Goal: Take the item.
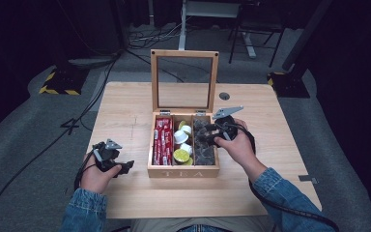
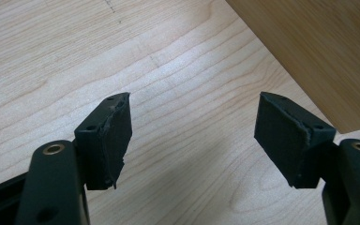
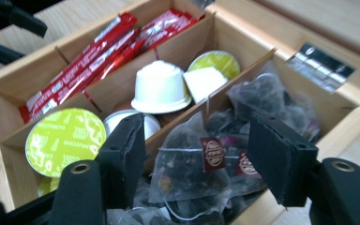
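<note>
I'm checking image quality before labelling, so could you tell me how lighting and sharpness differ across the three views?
High view: the table is evenly lit against dark surroundings, and the picture is slightly soft. Left gripper view: the wood grain is crisp, with a soft shadow beneath the left gripper. Right gripper view: the tea bags are fairly sharp, while the metal hinge glares.

The left hand (image 1: 94, 176) holds the left gripper (image 1: 123, 168) low, pointing to the right, its fingers (image 2: 110, 136) wide apart with nothing between them. The right hand (image 1: 239, 145) holds the right gripper (image 1: 204, 137) pointing left and down, fingers (image 3: 124, 154) apart, gripping nothing.
</note>
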### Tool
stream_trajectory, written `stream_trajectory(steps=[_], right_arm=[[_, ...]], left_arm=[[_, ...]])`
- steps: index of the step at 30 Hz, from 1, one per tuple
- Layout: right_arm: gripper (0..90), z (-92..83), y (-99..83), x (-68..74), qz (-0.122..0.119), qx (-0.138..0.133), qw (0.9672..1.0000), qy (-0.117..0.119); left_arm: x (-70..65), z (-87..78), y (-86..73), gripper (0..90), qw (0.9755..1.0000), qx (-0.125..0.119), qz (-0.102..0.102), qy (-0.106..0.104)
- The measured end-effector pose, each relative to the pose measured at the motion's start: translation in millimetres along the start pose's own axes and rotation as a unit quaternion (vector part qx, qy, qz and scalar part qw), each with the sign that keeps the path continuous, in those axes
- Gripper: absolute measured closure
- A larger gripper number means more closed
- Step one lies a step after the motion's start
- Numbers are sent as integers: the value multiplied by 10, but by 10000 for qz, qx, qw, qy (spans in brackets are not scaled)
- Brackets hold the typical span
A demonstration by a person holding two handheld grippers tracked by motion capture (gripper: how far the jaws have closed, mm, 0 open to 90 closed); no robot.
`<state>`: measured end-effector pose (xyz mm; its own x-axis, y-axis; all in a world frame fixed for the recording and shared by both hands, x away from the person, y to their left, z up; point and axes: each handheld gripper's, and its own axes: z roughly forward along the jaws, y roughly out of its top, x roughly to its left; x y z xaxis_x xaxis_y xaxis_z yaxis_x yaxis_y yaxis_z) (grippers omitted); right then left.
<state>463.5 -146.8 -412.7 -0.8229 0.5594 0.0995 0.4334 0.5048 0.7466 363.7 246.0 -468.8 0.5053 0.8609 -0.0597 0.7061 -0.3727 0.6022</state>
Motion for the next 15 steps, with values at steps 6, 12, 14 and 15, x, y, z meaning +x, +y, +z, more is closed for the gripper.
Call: stream_trajectory(steps=[6, 12, 14, 15], right_arm=[[411, 104, -41, 37, -90, 268, 9996, 38], [449, 171, -77, 18, -111, 451, 9989, 21], [487, 206, -100, 14, -109, 550, 9984, 59], [511, 215, -105, 14, -126, 571, 9983, 55]], left_arm=[[9, 42, -21, 284, 9999, -89, -97, -87], [5, 85, -29, 281, 9999, -32, -84, -103], [7, 103, -38, 279, 9999, -19, -97, -90], [13, 125, -50, 278, 9999, -18, -90, -115]])
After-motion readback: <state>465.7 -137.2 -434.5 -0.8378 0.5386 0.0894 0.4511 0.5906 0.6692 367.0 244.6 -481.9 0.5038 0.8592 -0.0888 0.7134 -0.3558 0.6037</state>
